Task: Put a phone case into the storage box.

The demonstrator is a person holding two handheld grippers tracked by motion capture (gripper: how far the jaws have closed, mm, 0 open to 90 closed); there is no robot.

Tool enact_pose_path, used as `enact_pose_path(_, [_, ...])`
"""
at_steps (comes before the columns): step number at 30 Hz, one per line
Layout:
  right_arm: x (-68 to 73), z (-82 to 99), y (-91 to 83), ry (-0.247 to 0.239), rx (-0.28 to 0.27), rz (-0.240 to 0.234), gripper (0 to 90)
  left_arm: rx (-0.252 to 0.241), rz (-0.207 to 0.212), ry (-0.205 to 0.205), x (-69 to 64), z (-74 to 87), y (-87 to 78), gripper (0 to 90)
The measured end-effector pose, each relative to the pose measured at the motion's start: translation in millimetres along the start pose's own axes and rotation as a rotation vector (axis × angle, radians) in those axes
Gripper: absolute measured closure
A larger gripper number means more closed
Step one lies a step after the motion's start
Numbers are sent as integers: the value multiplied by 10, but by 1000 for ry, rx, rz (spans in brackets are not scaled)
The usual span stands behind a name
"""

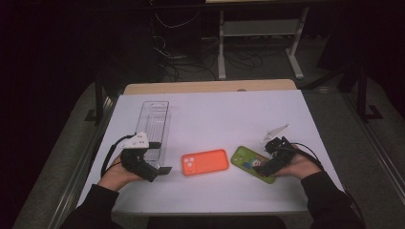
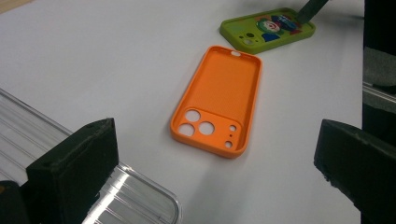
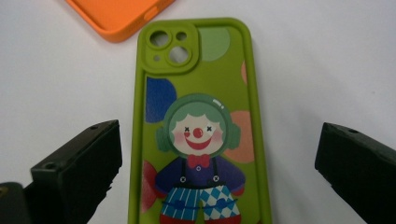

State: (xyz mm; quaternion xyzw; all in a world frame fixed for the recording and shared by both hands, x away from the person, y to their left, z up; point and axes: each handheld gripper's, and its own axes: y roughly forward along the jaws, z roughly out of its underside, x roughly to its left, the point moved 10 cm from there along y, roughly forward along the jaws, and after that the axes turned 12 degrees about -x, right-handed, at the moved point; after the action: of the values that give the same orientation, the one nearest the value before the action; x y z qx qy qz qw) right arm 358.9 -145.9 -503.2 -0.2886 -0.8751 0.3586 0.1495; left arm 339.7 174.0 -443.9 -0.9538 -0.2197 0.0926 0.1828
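Green clown-print phone case [image 3: 198, 135] lies flat on the white table [image 1: 215, 114], print side up, directly ahead of the right gripper [image 3: 219, 163] and between its jaws, which stand spread wide to either side of it, not touching. Long axis of the case runs straight along the gripper's line of sight in the right gripper view, camera cutout at the far end, so the jaws straddle its short width; a squeeze would probably land on the two long edges. In the high view the right gripper [image 1: 271, 160] hangs over the near right end of the green case [image 1: 248, 162], plainly the closer hand

Orange phone case [image 2: 217, 102] lies hollow side up just beside the green one, apart from it, between the two hands. Left gripper [image 2: 215, 186] also spread, holding nothing, pointing at the orange case, which lies ahead and well short of the jaws, long axis angled away. Clear plastic tray [image 1: 154, 125] sits at the left gripper [image 1: 143, 162], its corner under the left jaw in the left gripper view

Judgement: the right hand's pick of the green case looks like the step in hand
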Motion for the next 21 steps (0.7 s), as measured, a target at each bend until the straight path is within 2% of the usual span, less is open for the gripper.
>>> enact_pose_path(6, [24, 90, 32, -12, 42, 4, 0, 9, 3, 14, 3, 4, -1, 0])
enact_pose_path(11, [41, 156, 62, -28, 84, 18, 1, 3, 1, 0, 3, 5, -2, 0])
enact_pose_path(15, [49, 206, 80, -56, 109, 18, 21, 5, 0, 5, 7, 9, 3, 0])
enact_pose_path(19, [82, 247, 89, -52, 133, 8, 45, 3, 0, 2, 4, 6, 3, 0])
enact_pose_path(21, [62, 266, 100, -72, 139, 17, 59, 6, 0, 5, 10, 9, 0, 0])
